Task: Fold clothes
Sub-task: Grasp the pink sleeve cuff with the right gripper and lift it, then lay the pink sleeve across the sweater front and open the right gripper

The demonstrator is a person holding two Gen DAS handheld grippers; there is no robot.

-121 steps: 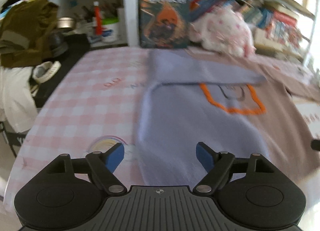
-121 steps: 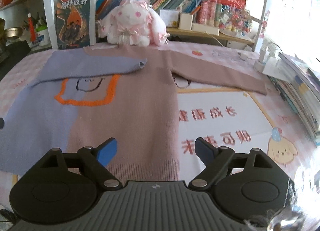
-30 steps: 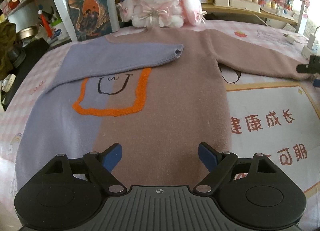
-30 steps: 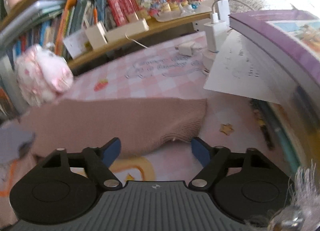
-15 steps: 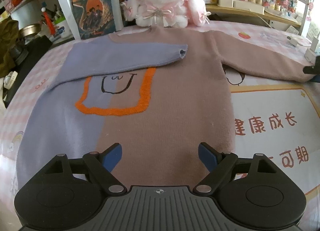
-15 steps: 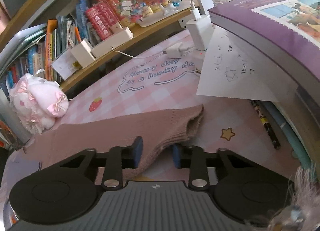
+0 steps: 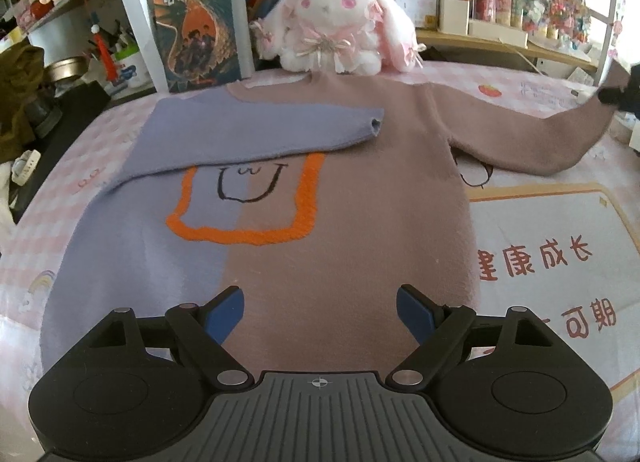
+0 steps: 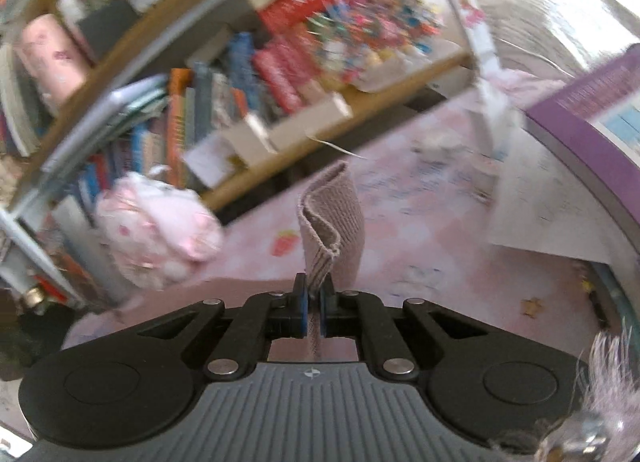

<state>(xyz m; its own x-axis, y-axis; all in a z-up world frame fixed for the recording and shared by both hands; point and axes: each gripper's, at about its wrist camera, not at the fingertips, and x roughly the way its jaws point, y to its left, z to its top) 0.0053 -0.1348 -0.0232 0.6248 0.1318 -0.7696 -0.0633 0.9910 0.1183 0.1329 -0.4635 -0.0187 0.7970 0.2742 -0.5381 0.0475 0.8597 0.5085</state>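
Right tool (image 8: 313,312): jaws together, clamped on the cuff (image 8: 334,218) of the mauve sleeve (image 7: 560,138). The ribbed cuff stands upright out of the blue pads, folded on itself, and projects toward 12 o'clock in the right wrist view. That view is motion-blurred; the background shows a bookshelf (image 8: 248,74) and a pink plush toy (image 8: 156,230) at 9 o'clock.

Left tool (image 7: 320,312): jaws wide apart, holding nothing. Both blue pads hover above the lower hem area of the sweater (image 7: 340,190); whether they touch the knit cannot be told.

Sweater position: laid flat on the pink checked tabletop (image 7: 52,198), neck toward 12 o'clock, hem toward 6 o'clock. Its lavender half lies toward 9 o'clock, its mauve half toward 3 o'clock. An orange outlined square (image 7: 248,198) with a drawn face sits at chest level. The lavender sleeve (image 7: 260,130) is folded across the chest, with its cuff ending near the centre line. The mauve sleeve extends toward 2 o'clock and rises off the tabletop at its far end, where the dark right tool grips it at the frame edge. A printed mat (image 7: 552,246) lies beside the mauve half at 3 o'clock.
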